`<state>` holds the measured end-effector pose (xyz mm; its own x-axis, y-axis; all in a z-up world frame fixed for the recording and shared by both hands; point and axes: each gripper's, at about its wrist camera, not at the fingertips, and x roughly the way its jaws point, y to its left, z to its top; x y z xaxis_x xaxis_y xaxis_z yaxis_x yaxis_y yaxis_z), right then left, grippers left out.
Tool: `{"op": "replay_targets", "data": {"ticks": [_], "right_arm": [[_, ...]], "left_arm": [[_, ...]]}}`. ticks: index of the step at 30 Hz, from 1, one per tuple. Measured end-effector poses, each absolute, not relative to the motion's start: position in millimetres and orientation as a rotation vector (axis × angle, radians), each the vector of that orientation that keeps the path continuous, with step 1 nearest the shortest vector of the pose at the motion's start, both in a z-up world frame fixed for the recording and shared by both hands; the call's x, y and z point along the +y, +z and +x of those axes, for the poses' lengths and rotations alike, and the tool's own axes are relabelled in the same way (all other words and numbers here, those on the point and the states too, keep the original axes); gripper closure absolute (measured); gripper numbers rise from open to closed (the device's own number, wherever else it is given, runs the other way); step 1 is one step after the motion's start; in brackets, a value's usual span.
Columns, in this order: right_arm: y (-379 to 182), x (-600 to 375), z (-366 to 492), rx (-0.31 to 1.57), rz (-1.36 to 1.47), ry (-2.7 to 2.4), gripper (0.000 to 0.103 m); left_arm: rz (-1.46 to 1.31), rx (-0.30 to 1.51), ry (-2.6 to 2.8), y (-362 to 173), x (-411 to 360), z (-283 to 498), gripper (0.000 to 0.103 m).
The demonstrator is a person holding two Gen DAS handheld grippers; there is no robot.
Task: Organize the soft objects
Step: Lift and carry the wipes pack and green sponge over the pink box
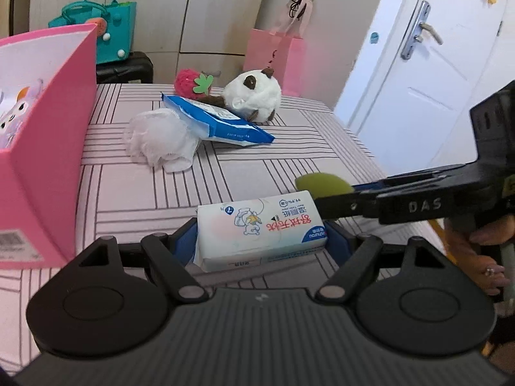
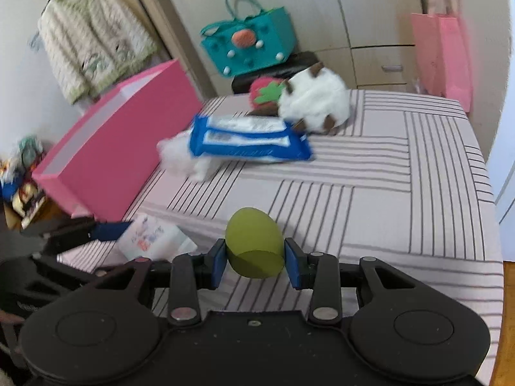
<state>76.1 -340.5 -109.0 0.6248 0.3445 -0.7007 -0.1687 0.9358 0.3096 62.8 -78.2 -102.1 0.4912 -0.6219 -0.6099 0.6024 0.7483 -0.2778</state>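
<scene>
My left gripper (image 1: pixel 260 241) is shut on a white wet-wipes pack (image 1: pixel 260 228) just above the striped bed; the pack also shows in the right wrist view (image 2: pixel 154 238). My right gripper (image 2: pixel 254 257) is shut on a green egg-shaped sponge (image 2: pixel 254 241), which also shows in the left wrist view (image 1: pixel 322 185) just right of the pack. Farther back lie a blue wipes pack (image 1: pixel 219 122), a white mesh bath puff (image 1: pixel 157 138), a white panda plush (image 1: pixel 254 96) and a red strawberry plush (image 1: pixel 191 83).
An open pink box (image 1: pixel 48 128) stands at the bed's left, also seen in the right wrist view (image 2: pixel 122 148). A teal bag (image 2: pixel 251 41) and a pink paper bag (image 2: pixel 441 54) stand behind the bed. A white door (image 1: pixel 418 80) is at the right.
</scene>
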Motion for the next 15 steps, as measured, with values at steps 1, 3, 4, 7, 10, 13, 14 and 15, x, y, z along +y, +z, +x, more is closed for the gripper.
{"op": "replay_targets", "data": {"ticks": [1,3,4,7,10,13,14,15], "right_arm": [[-107.1,-336.7,74.5,0.859,0.214,0.303,0.059],[-101.7,-329.4,71.4,0.881,0.203,0.328,0.059],[-99.0,-326.1,69.8,0.888,0.198,0.344,0.059],[-89.1,-313.4,65.6,0.904,0.180,0.390,0.059],[-78.5,-300.2,62.7,0.906,0.165,0.428,0.059],[-68.9,-286.5,61.3,0.907,0.153,0.454,0.059],[-67.0,-282.0,61.0,0.911,0.150,0.462,0.059],[-65.0,-277.3,61.1,0.914,0.147,0.468,0.059]], "left_arm": [[-0.023,0.739,-0.739,-98.8,-74.0,59.5,0.023],[-0.002,0.705,-0.726,-91.1,-65.8,52.0,0.023],[0.008,0.704,-0.731,-88.0,-61.5,49.4,0.023],[-0.009,0.751,-0.778,-79.5,-45.2,49.7,0.023],[-0.039,0.817,-0.827,-73.0,-28.0,54.3,0.023],[-0.050,0.865,-0.845,-67.5,-11.1,58.1,0.023],[-0.043,0.873,-0.840,-65.3,-6.1,58.8,0.023],[-0.035,0.879,-0.835,-63.1,-1.0,59.6,0.023]]}}
